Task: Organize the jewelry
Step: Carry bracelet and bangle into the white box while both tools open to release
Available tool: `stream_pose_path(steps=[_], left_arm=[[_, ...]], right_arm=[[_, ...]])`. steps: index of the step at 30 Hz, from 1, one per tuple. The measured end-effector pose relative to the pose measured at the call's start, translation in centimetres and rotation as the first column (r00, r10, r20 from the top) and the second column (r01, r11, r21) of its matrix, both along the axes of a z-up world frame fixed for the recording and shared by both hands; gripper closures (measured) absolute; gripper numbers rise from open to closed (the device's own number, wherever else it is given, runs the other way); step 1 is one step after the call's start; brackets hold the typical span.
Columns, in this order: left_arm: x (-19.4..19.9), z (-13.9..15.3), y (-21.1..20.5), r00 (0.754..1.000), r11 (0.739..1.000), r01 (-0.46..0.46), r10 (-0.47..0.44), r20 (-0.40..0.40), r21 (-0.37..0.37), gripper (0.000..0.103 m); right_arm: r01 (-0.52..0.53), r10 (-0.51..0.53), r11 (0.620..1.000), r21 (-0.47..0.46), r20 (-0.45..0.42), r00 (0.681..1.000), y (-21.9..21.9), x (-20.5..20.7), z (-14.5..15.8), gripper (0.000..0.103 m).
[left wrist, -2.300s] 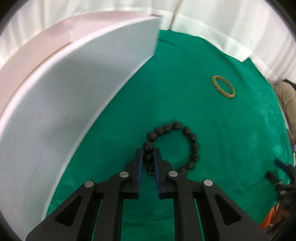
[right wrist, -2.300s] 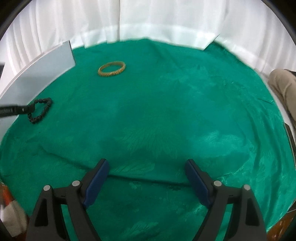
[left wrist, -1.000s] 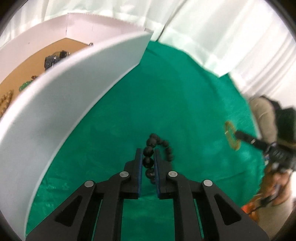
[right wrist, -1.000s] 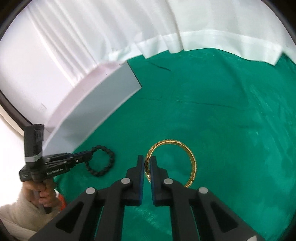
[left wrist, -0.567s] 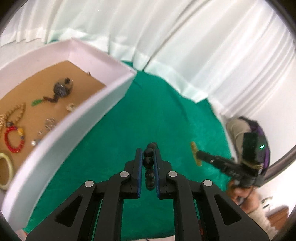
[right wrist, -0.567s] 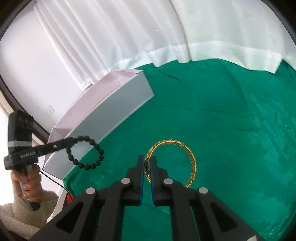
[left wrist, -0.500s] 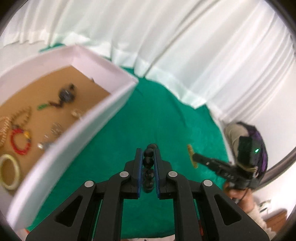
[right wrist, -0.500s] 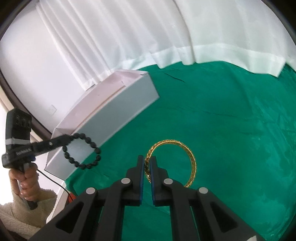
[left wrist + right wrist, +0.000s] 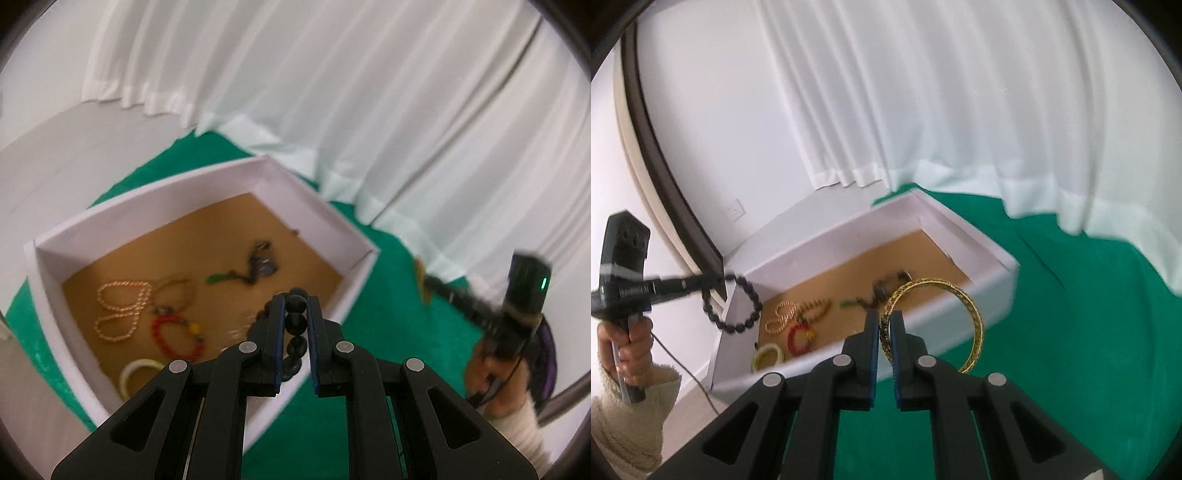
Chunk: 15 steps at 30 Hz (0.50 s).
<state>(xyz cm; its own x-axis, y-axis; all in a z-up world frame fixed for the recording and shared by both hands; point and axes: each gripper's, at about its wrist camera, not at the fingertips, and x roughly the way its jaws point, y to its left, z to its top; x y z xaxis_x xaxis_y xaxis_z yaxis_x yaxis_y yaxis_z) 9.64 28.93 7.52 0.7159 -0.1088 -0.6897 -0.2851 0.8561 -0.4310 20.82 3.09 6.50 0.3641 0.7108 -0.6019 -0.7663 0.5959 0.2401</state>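
Up in the air, the left hand-held gripper (image 9: 296, 314) is clamped on a black bead bracelet (image 9: 296, 325), the loop hanging over the near wall of the white box (image 9: 314, 206). The right hand-held gripper (image 9: 885, 325) is clamped on the rim of a gold bangle (image 9: 973, 317), held above the box's near wall. Inside the box, on its brown floor, lie a gold chain (image 9: 122, 310), a red bead bracelet (image 9: 173, 336), a pale bangle (image 9: 138, 371) and a dark pendant (image 9: 262, 264). The box stands on a counter under green cloth (image 9: 1089, 332), white curtains (image 9: 942, 92) behind.
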Motion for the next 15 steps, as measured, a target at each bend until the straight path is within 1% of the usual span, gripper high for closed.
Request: stream_pose_path(steps=[3, 6, 9, 12, 15], left_arm=[[1.2, -2.3, 1.0, 0.998, 1.0, 0.005, -0.005, -0.057, -0.012, 0.094], [3.4, -4.9, 1.7, 0.993, 0.999, 0.025, -0.029, -0.113, -0.042, 0.094], [5.1, -6.8, 2.1, 0.988, 0.999, 0.021, -0.027, -0.152, -0.042, 0.094], [7.0, -8.8, 2.9, 0.979, 1.0, 0.013, -0.017, -0.204, -0.025, 0.094], [8.4, -10.8, 3.2, 0.965, 0.999, 0.005, 0.005, -0.262, 0.039, 0.093]], right_arm=[[-0.022, 0.022, 0.998, -0.053, 0.014, 1.0, 4.1, 2.2, -0.6, 0.097], [-0.028, 0.032, 0.988, -0.15, 0.022, 0.999, 7.8, 4.4, -2.6, 0.097], [-0.016, 0.024, 0.968, -0.251, 0.031, 0.999, 10.3, 6.3, -4.6, 0.097], [0.025, -0.017, 0.929, -0.369, 0.025, 1.0, 12.0, 8.2, -7.1, 0.097], [0.037, -0.036, 0.899, -0.436, 0.01, 0.999, 13.4, 9.5, -8.9, 0.096]])
